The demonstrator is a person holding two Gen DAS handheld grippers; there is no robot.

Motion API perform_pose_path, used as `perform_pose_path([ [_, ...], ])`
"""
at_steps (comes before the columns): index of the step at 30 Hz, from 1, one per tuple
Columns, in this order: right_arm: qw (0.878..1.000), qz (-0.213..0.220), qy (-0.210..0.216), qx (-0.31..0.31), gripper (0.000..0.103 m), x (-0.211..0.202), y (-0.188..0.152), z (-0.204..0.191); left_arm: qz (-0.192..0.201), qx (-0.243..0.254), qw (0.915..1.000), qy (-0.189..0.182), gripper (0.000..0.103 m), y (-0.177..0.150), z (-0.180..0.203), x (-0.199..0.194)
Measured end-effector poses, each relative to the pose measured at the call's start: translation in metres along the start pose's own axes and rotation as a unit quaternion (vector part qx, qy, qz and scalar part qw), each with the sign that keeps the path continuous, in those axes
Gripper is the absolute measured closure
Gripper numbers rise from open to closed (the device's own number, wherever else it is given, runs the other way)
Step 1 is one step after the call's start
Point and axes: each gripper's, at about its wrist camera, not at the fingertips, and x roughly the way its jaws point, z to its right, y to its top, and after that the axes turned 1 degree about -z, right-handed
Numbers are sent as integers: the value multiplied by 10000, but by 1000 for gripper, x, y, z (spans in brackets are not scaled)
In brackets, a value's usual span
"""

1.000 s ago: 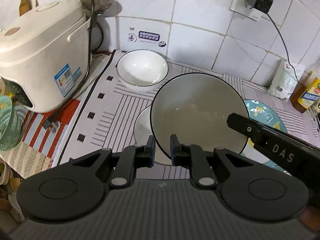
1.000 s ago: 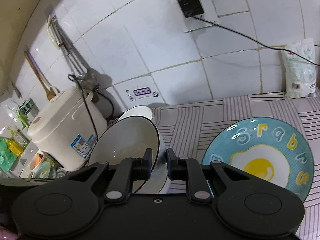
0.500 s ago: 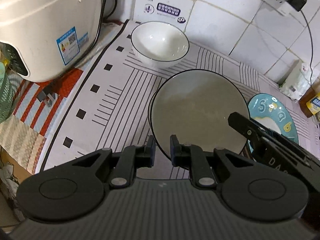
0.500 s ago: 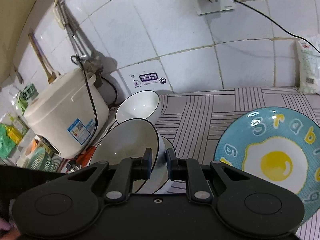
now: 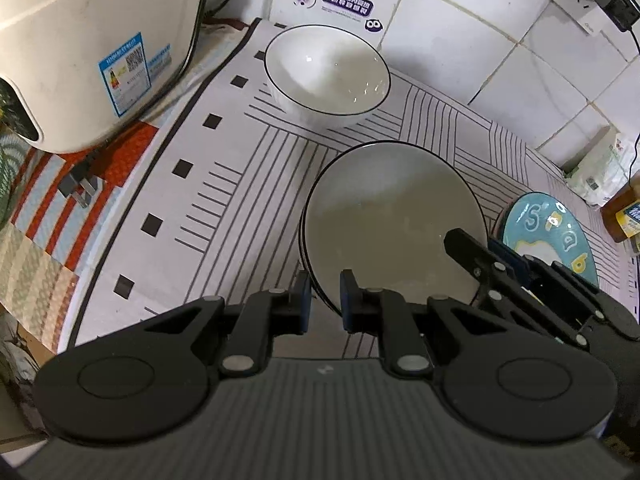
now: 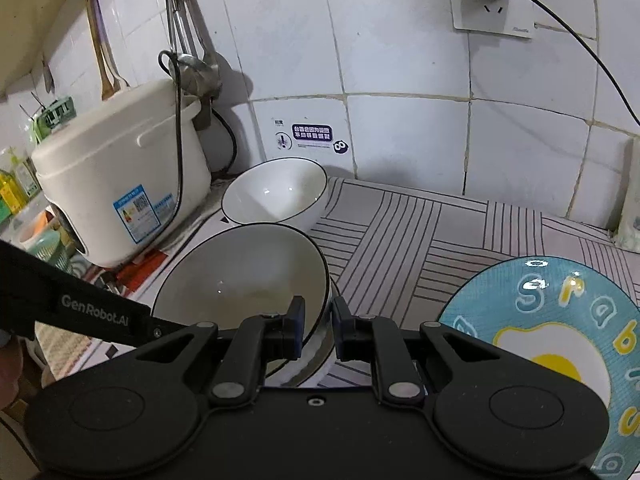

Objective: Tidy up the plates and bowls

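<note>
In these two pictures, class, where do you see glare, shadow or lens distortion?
Left wrist view: small glints in the white bowl, tile lines bowed by the fisheye. Right wrist view: glare on the blue egg plate, a dark ladle shadow on the wall, the corners blackened.

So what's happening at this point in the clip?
A person with two handheld grippers is tidying dishes on a striped counter mat. The left gripper and right gripper each clamp the rim of a black-rimmed white bowl, which sits nested on a second one. Another white bowl stands near the rice cooker, and a blue egg plate lies to the right.
</note>
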Motion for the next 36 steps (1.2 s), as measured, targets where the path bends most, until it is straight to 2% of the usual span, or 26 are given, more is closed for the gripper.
perform_pose_path([
  [7, 9958, -1, -412, -814, 85, 8, -4, -16, 7, 192, 9998, 70, 87, 0, 4, 1],
  [15, 9948, -33, -454, -915, 84, 11, -4, -15, 32, 239, 9996, -156, 86, 0, 1, -3],
  [19, 9883, 104, -597, -1398, 84, 0, -6, -23, 351, 313, 9981, -390, 86, 2, -8, -22],
  [21, 9848, 229, -510, -1646, 84, -8, -5, -28, 512, 364, 9971, -431, 86, 6, -10, -33],
  [26, 9846, 387, -283, -1682, 84, -20, 12, -26, 935, 394, 9939, -440, 86, 18, -17, -51],
  [28, 9867, 415, -127, -1564, 83, -20, 23, -22, 1136, 489, 9910, -512, 83, 23, -18, -56],
  [30, 9892, 470, 44, -1390, 79, -20, 33, -16, 1381, 757, 9863, -493, 78, 27, -16, -62],
  [32, 9900, 545, -79, -1297, 63, -15, 43, -14, 1624, 1060, 9804, -352, 75, 33, -13, -67],
  [34, 9905, 517, -321, -1230, 63, -3, 55, -12, 1694, 1168, 9783, -247, 74, 40, -12, -64],
  [36, 9929, 425, -189, -1095, 63, 8, 65, -5, 1664, 1132, 9793, -238, 72, 50, -14, -57],
])
